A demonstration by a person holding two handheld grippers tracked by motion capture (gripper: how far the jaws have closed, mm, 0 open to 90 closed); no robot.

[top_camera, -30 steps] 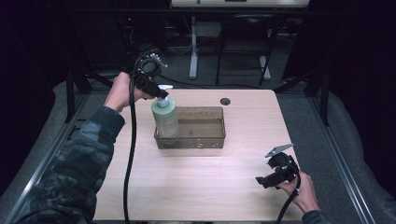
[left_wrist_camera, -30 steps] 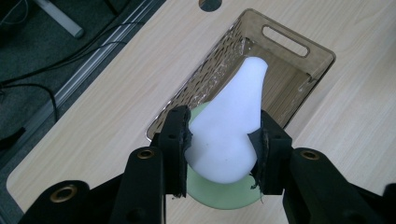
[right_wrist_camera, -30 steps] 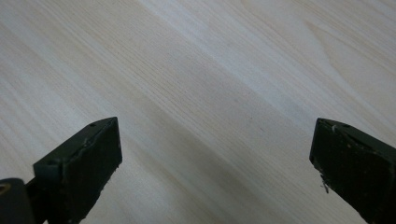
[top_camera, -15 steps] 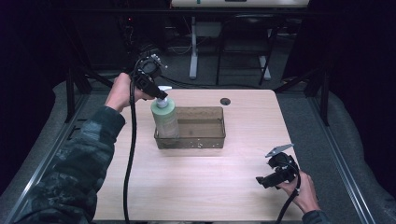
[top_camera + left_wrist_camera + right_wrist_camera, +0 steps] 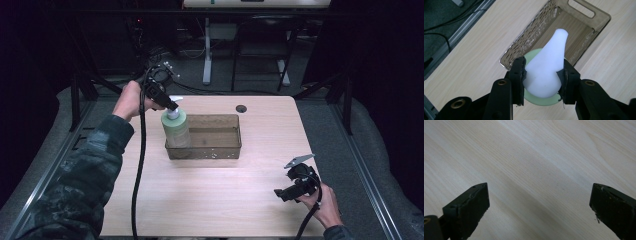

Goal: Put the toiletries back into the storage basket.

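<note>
Your right tongs (image 5: 281, 193) hang over bare pale wood table (image 5: 210, 200). Off to the right of your left tongs (image 5: 172, 106), near the table's far edge, you have a small dark round spot (image 5: 241, 108), perhaps a cable hole. Farther behind them, a white stand (image 5: 207, 55) rises from the grey floor (image 5: 260, 75).

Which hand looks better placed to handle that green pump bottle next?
Left. The left gripper already clamps the green bottle's white pump head at the tray; the right gripper rests open, far off.
</note>
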